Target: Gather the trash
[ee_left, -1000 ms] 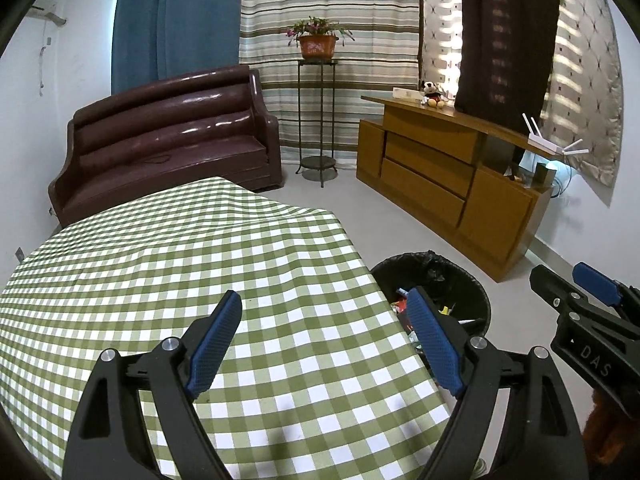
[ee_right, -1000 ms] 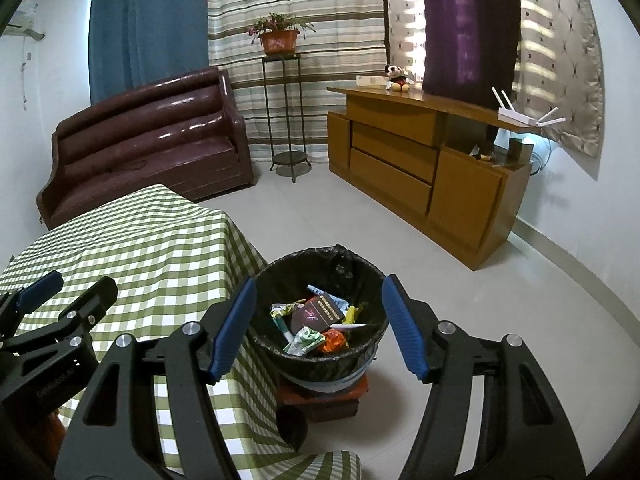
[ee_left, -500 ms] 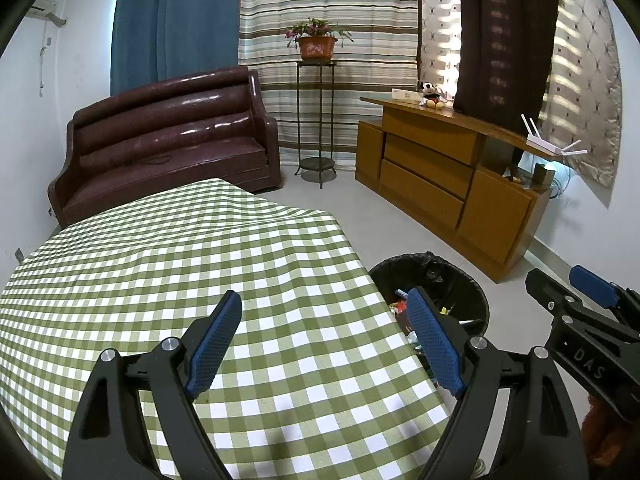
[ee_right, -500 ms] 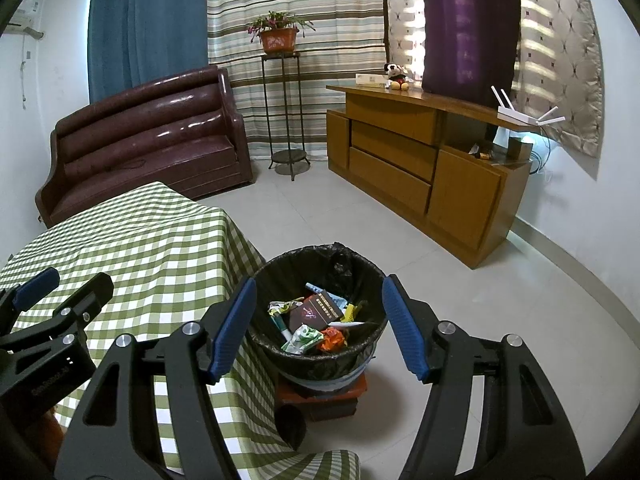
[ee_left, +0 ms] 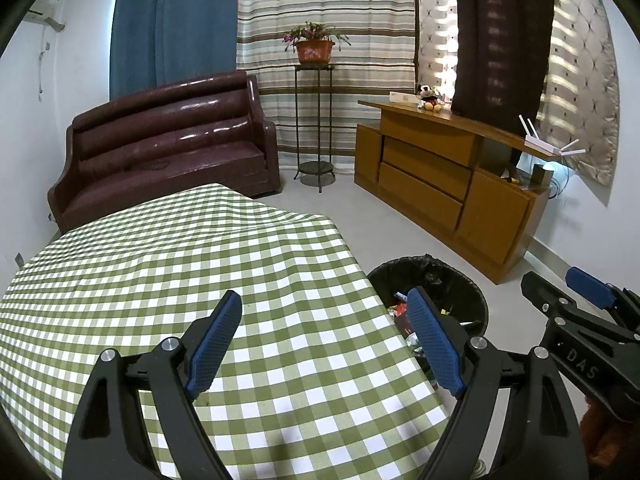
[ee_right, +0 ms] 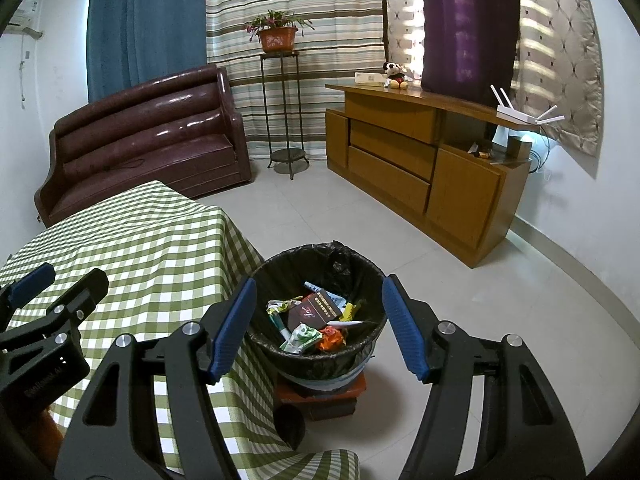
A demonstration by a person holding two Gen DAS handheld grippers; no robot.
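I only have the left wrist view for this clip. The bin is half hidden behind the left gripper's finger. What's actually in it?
Observer: The right wrist view looks into the trash bin: crumpled wrappers, with a dark brown booklet on top.
Operator: Is the right gripper holding anything?
Observer: No, the right gripper is open and empty above the bin.
Operator: Does the bin sit on the floor?
Observer: No, it rests on a low reddish stand.

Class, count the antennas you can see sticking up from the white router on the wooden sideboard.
4. On the router, at the right end of the sideboard: two upright antennas at its left end, two angled outward at its right end. Others may be hidden behind it.
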